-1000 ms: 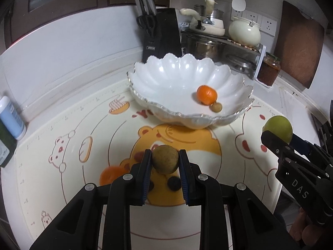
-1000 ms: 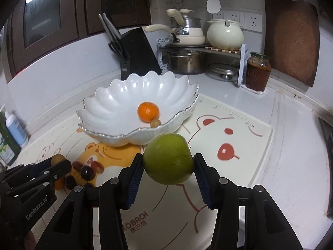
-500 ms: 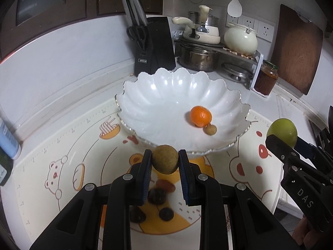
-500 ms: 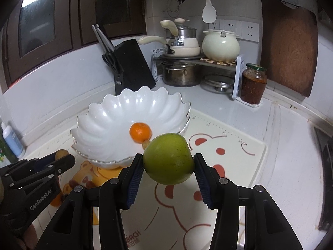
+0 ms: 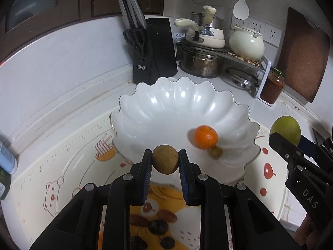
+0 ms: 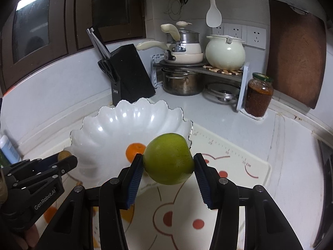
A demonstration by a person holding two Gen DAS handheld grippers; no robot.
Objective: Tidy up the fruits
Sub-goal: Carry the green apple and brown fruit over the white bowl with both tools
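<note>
Fruits partly sorted: orange and small brown fruit in bowl; left claw pinching brown fruit, right claw pinching green fruit; dark fruits left on near surface.

In the left wrist view, the left gripper and the brown fruit it clamps hide the near rim of the white scalloped bowl. Dark fruits on the bear-print mat show only in part between the gripper's arms; their kind cannot be told. A blue-capped bottle is cut off by the left edge. In the right wrist view, the green fruit covers part of the mandarin; the small brown fruit beside it is hidden there.
</note>
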